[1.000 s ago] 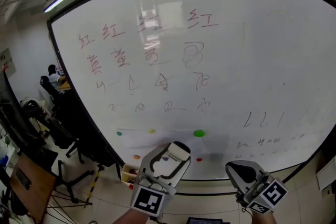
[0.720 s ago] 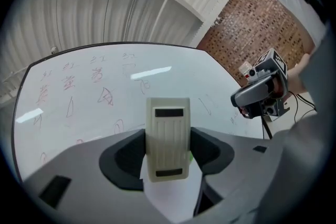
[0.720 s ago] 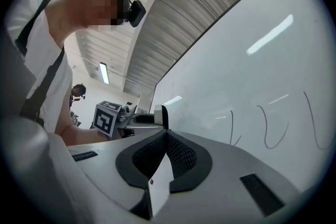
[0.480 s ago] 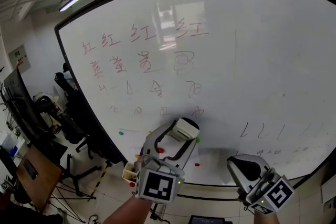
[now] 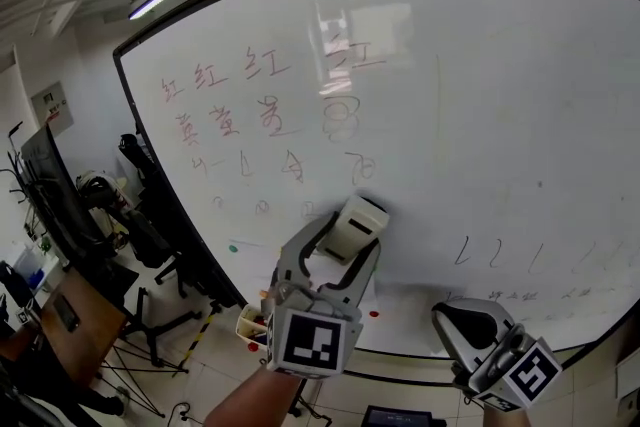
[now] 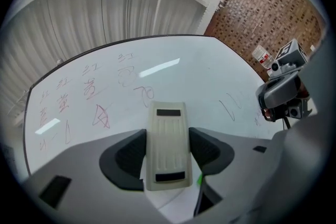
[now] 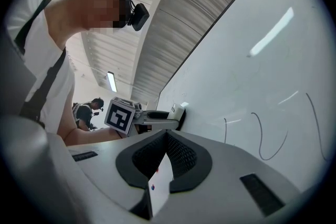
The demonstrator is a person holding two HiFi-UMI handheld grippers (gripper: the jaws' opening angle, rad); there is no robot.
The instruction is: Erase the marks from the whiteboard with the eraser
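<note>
The big whiteboard (image 5: pixel 480 115) carries rows of red marks (image 5: pixel 270 105) at upper left and thin grey strokes (image 5: pixel 495 253) at lower right. My left gripper (image 5: pixel 350 240) is shut on a cream eraser (image 5: pixel 358 223), held up at the board just under the lowest red marks. In the left gripper view the eraser (image 6: pixel 168 139) sits between both black pads, pointing at the red marks (image 6: pixel 100 115). My right gripper (image 5: pixel 462 323) hangs low at the right, shut, with nothing in it (image 7: pixel 167 136). The right gripper view shows the eraser (image 7: pixel 177 112) against the board.
Small magnets stick to the board's lower part, a green one (image 5: pixel 233 248) and a red one (image 5: pixel 373 313). Office chairs (image 5: pixel 150 235) and a desk (image 5: pixel 60 315) stand at the left. A yellow container (image 5: pixel 250 323) sits on the floor by the board's foot.
My left gripper has risen up the board with the eraser, from near the green magnet to just under the lowest red marks. The right gripper has stayed low.
</note>
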